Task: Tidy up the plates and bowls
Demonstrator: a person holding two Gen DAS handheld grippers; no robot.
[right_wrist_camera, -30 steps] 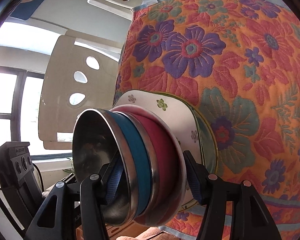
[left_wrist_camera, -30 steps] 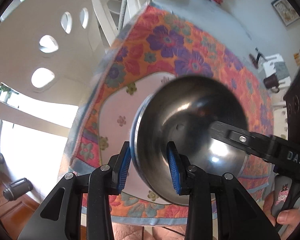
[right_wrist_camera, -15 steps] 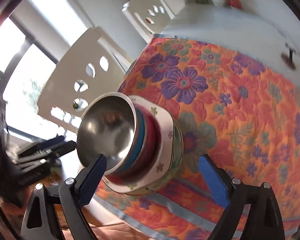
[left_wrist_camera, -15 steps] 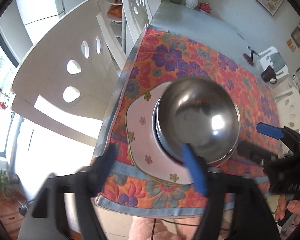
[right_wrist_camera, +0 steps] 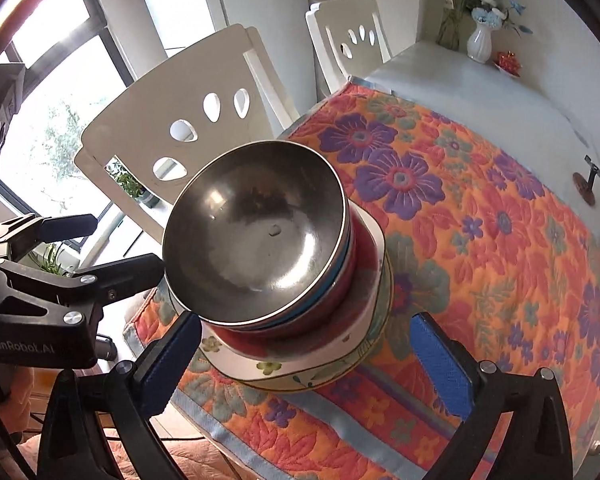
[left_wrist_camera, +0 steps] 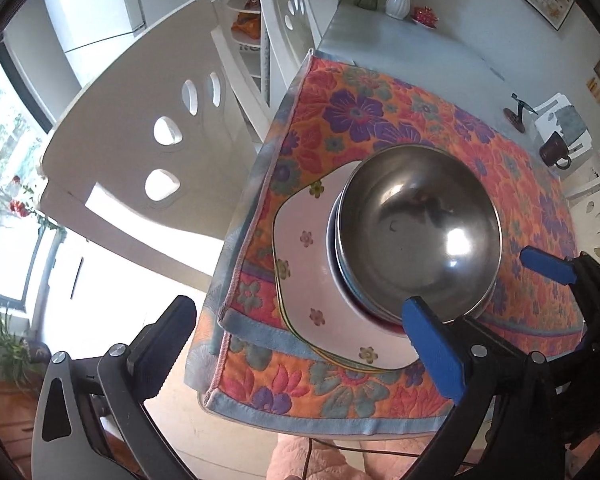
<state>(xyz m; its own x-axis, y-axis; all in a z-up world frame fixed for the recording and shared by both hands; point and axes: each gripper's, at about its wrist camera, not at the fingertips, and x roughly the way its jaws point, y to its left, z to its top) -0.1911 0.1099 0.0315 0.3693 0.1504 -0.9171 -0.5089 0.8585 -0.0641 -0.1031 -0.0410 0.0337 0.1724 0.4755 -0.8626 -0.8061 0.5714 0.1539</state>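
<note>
A stack stands at the near left corner of the flowered cloth: a steel bowl [left_wrist_camera: 420, 236] [right_wrist_camera: 256, 228] on top, a blue bowl [right_wrist_camera: 332, 280] and a red bowl [right_wrist_camera: 320, 320] under it, all on white flowered plates [left_wrist_camera: 304, 280] [right_wrist_camera: 300, 372]. My left gripper [left_wrist_camera: 296, 352] is open and empty, in front of the stack and above the table corner. My right gripper [right_wrist_camera: 308, 364] is open and empty, raised in front of the stack. Its blue pad [left_wrist_camera: 548, 266] shows at the right edge of the left wrist view.
The flowered cloth [right_wrist_camera: 480, 240] covers the near part of a grey table [right_wrist_camera: 480, 96]. Two white chairs [right_wrist_camera: 172, 128] [right_wrist_camera: 348, 48] stand at the left side. A vase [right_wrist_camera: 480, 44], a small stand [right_wrist_camera: 584, 188] and a dark mug [left_wrist_camera: 554, 152] sit at the far end.
Both grippers let go of the bowl stack, opened wide and pulled back and up from it. The stack stays on the plates.
</note>
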